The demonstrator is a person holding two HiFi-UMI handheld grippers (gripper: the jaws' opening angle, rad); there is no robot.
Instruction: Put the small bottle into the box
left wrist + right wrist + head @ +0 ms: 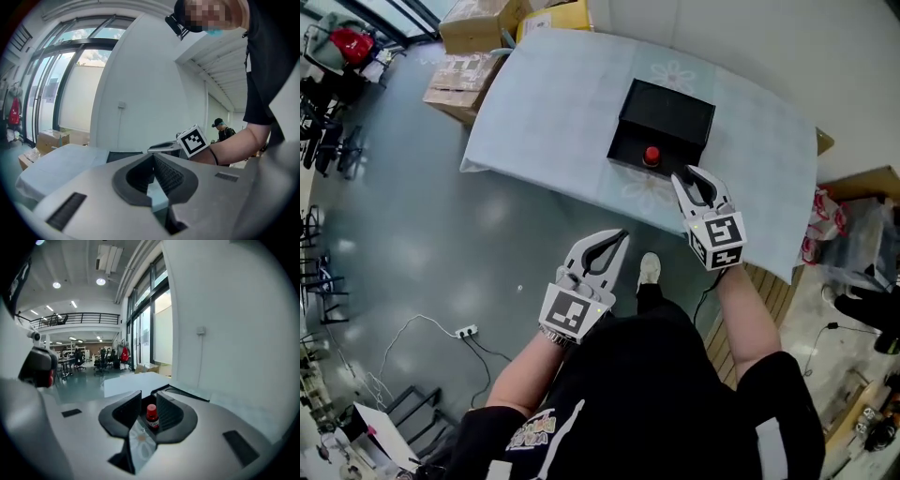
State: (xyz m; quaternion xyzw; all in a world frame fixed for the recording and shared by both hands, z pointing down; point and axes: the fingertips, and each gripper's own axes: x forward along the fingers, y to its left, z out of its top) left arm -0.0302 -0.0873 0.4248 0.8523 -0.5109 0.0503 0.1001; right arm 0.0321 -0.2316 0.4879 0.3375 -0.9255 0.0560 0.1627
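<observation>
Head view. Black box (667,114) on a cloth-covered table (562,112). Red-capped bottle (652,156) upright at the box's near edge; whether inside a low front part of the box or just before it on the cloth, hard to tell from here. Right gripper (698,175) just near-right of the box, jaws apart, clear of the bottle. Left gripper (617,239) well short of the box, off the table's near edge and over the floor, jaw tips together around an oval gap, nothing in them. Cartons (464,75) on the floor far to the box's left, partly cut off by the frame. Body and arms filling the lower part, hiding the floor there.

Left gripper view. Jaws (153,157) meeting at the tips, empty. Beyond them only a dark sliver of the box (124,156), the rest behind the gripper body. Right gripper's marker cube (193,140) to the box's right. Bottle not visible here.

Right gripper view. Jaws (149,396) parted, pads not touching anything. Bottle (151,416) seen through the gap, upright, narrower than the opening and apparently just ahead of the tips. Box's black edge (187,393) right behind it, mostly blocked by the jaws.
</observation>
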